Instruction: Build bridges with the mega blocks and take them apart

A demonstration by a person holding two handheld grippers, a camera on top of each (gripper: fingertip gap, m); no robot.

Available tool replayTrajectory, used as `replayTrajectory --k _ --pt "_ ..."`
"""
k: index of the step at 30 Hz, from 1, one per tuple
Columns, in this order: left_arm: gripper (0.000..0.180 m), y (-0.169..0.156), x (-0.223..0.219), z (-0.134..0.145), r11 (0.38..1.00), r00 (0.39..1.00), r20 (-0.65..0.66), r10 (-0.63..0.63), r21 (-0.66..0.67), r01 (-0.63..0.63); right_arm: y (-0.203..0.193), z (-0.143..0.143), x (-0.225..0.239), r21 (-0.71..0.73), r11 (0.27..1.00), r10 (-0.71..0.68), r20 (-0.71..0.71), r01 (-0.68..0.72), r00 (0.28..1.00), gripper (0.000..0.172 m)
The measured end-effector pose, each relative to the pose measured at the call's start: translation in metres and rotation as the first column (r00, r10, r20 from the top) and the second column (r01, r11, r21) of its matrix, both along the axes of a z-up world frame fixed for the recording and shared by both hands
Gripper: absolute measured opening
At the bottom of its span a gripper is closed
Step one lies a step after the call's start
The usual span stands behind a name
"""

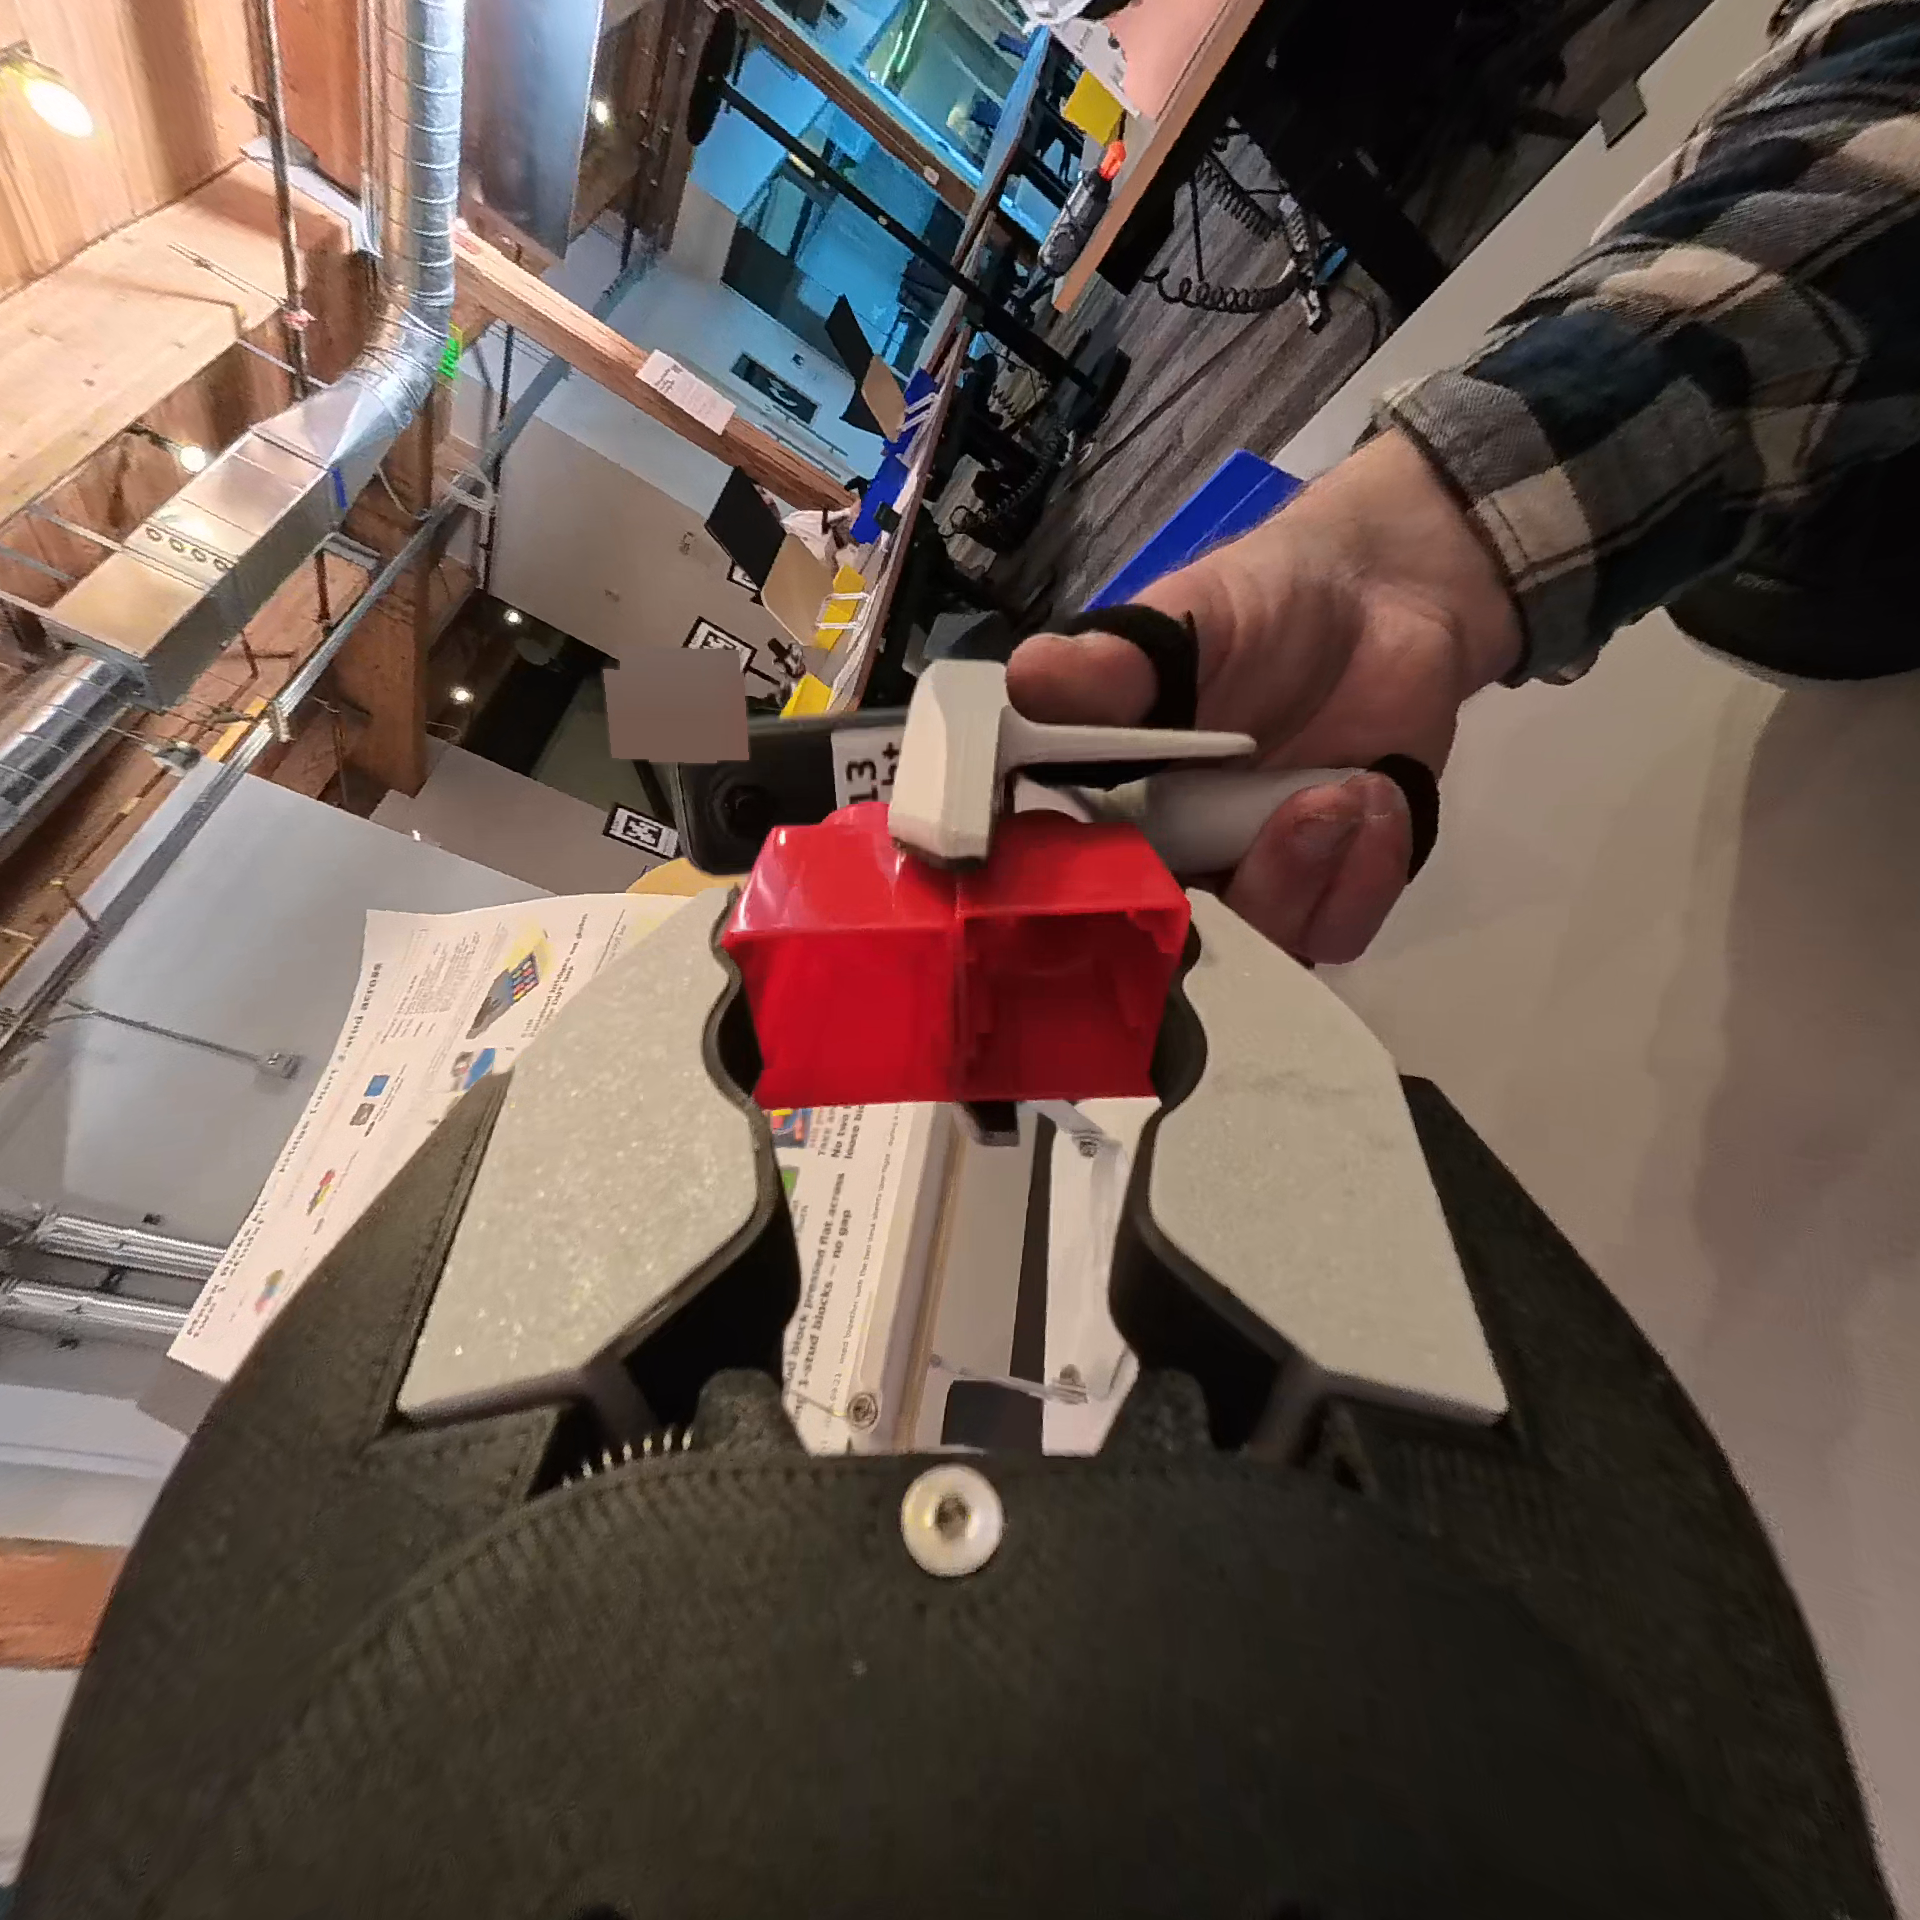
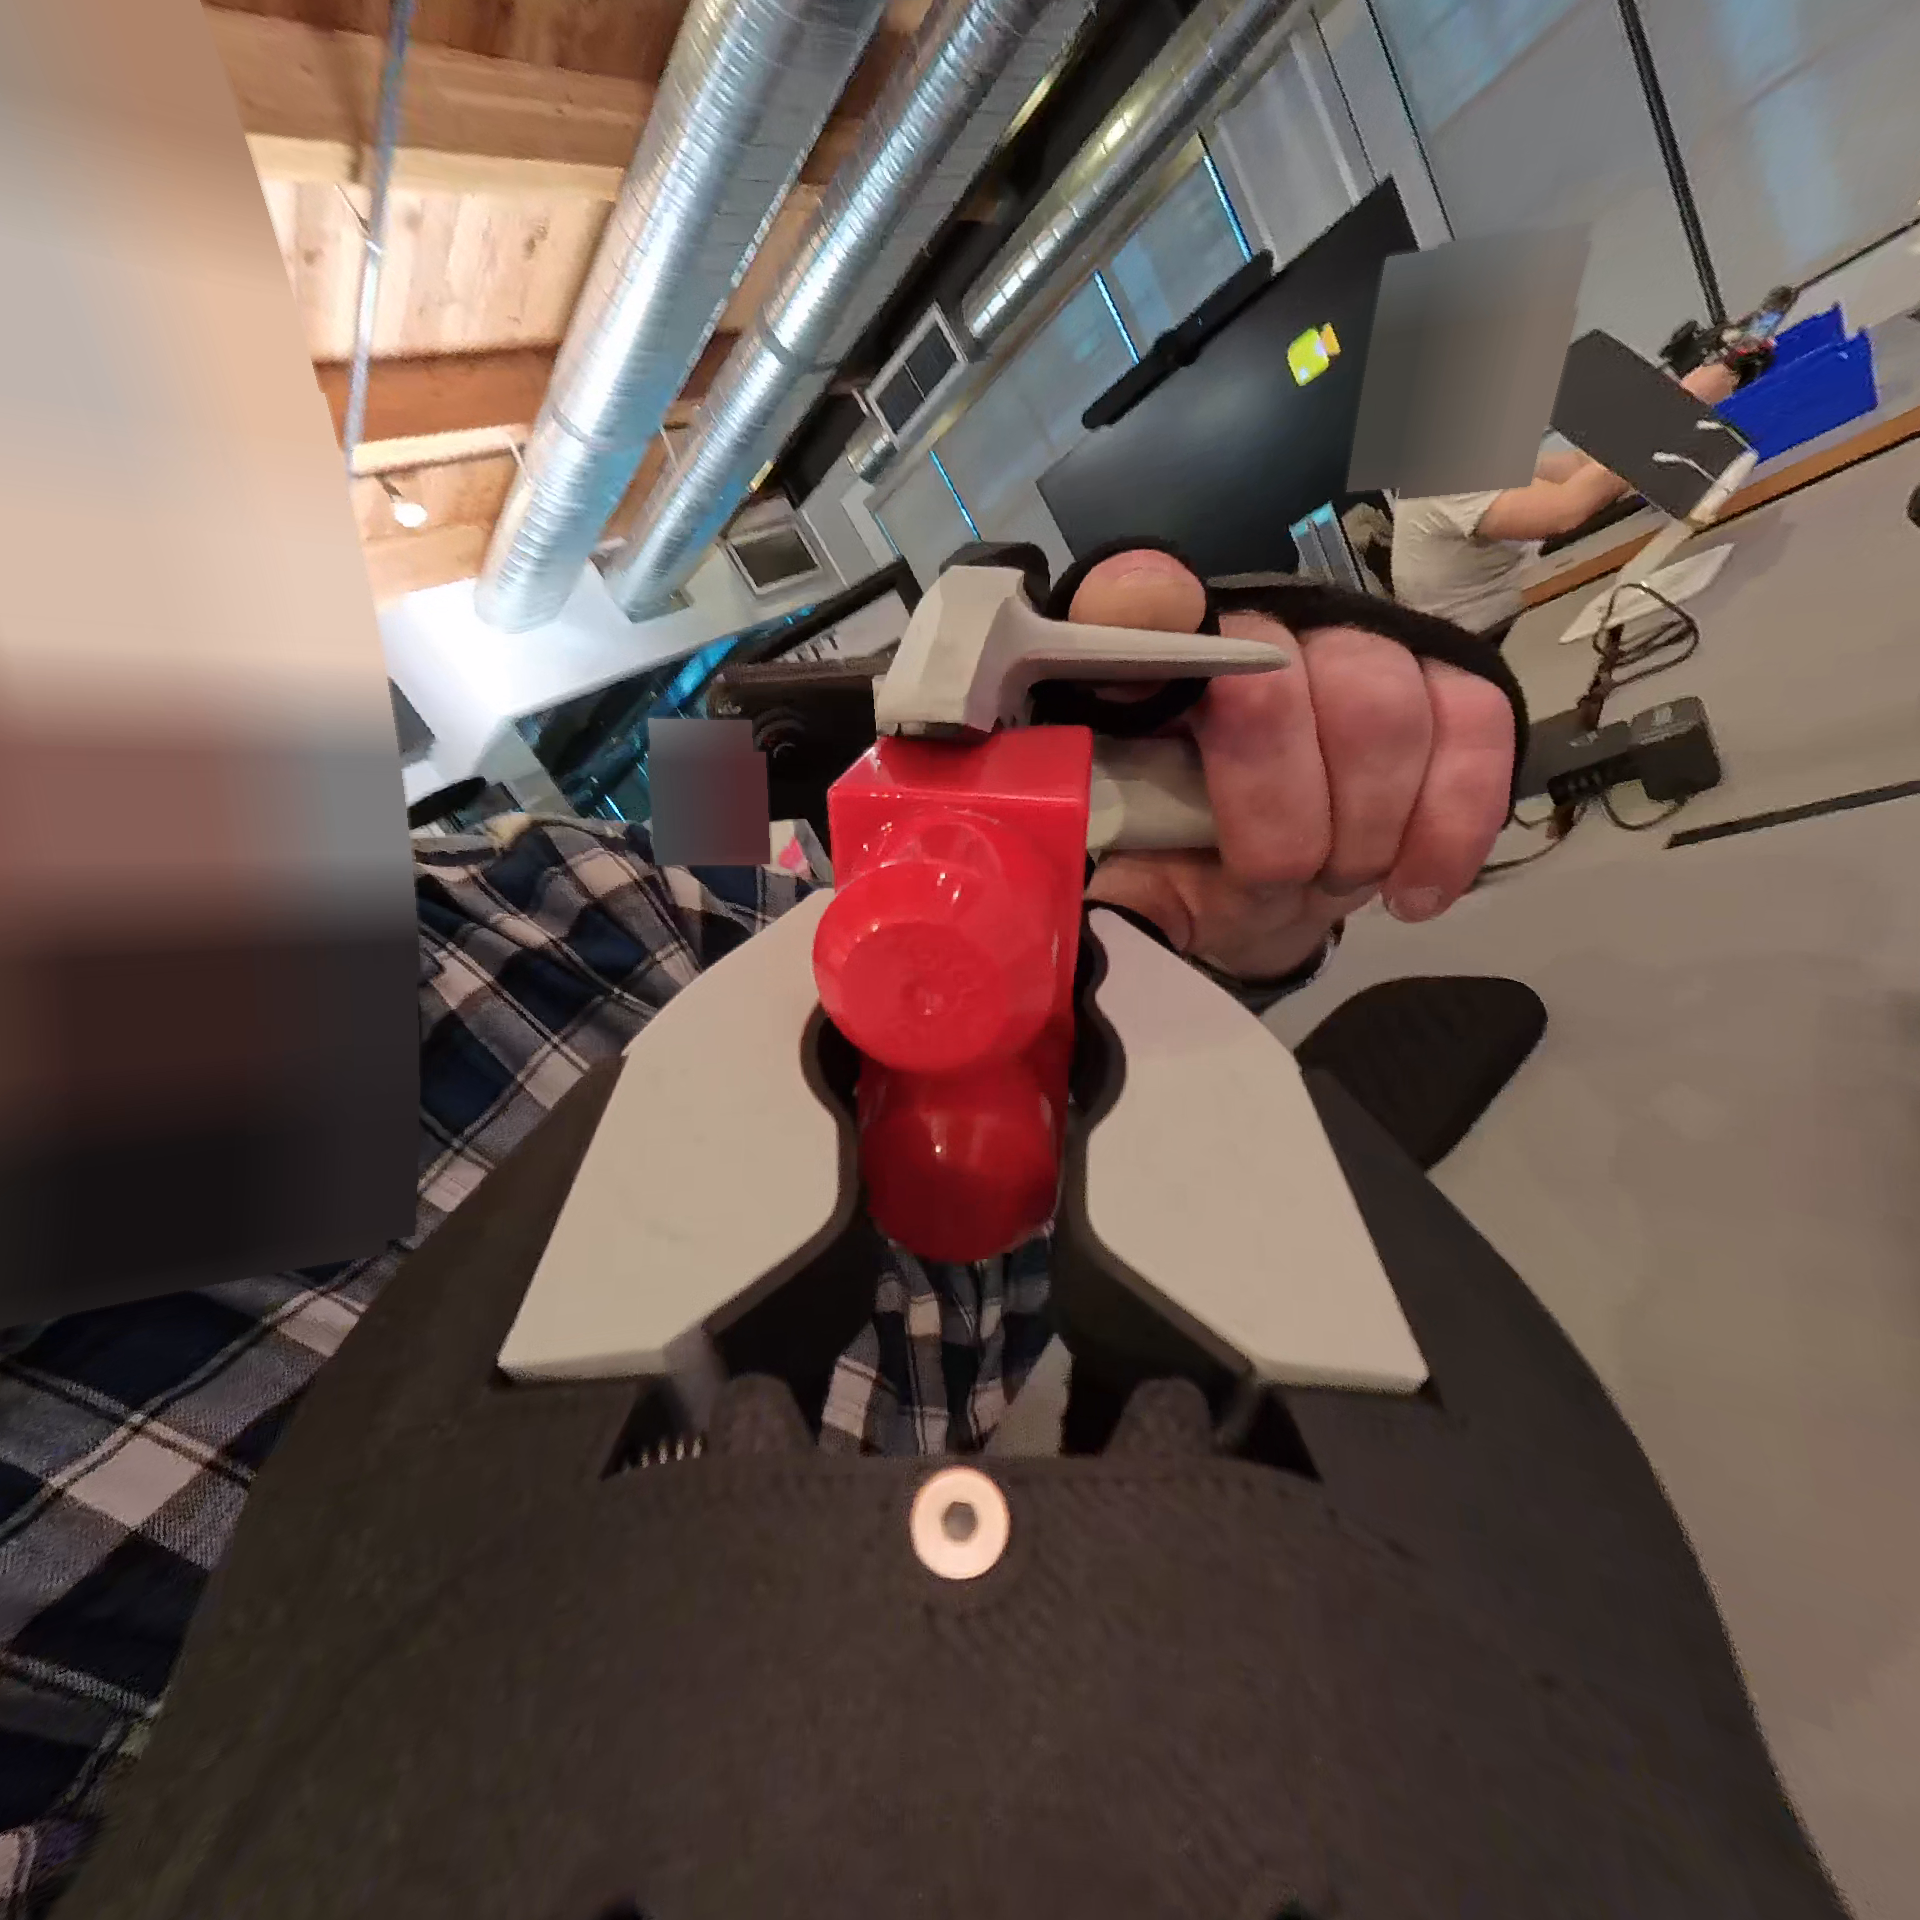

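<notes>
Up in the air, we pinch one red block (image 1: 956,987) with both grippers, left (image 1: 956,997) and right (image 2: 961,1039); no bridge shows.

Both grippers, left (image 1: 956,997) and right (image 2: 956,1039), have jaws clamped, facing each other.

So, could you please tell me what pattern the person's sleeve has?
Plaid sleeve: dark blue, grey and white checks, clearest in the left wrist view.

Each of the 2 wrist cameras looks forward along its own jaws, tilted, close on the red block (image 1: 956,987) (image 2: 961,883); both views share it, facing each other.
</notes>
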State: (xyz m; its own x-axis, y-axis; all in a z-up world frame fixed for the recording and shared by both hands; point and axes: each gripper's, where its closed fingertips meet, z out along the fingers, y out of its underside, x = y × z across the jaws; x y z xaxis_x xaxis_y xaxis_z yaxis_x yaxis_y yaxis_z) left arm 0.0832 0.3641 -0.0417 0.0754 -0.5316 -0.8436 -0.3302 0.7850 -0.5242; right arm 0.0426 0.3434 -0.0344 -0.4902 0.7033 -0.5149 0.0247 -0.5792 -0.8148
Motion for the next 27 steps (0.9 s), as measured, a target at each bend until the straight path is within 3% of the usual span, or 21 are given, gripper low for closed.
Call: replayTrajectory --k 18,24,27 --pt "0.074 0.009 -0.005 -0.003 0.998 1.000 0.020 -0.016 -0.057 0.017 0.011 -0.003 0.002 -0.026 0.999 -0.024 -0.032 0.023 0.999 0.038" --pt "0.079 0.019 -0.015 -0.002 0.996 0.998 0.059 0.013 -0.085 -0.008 0.027 -0.004 0.012 -0.033 0.995 -0.090 -0.028 0.089 0.996 0.038" --pt "0.082 0.027 -0.033 0.002 0.994 0.995 0.081 0.064 -0.098 -0.056 0.049 0.001 0.037 0.051 0.974 -0.223 0.020 0.222 0.975 0.039"
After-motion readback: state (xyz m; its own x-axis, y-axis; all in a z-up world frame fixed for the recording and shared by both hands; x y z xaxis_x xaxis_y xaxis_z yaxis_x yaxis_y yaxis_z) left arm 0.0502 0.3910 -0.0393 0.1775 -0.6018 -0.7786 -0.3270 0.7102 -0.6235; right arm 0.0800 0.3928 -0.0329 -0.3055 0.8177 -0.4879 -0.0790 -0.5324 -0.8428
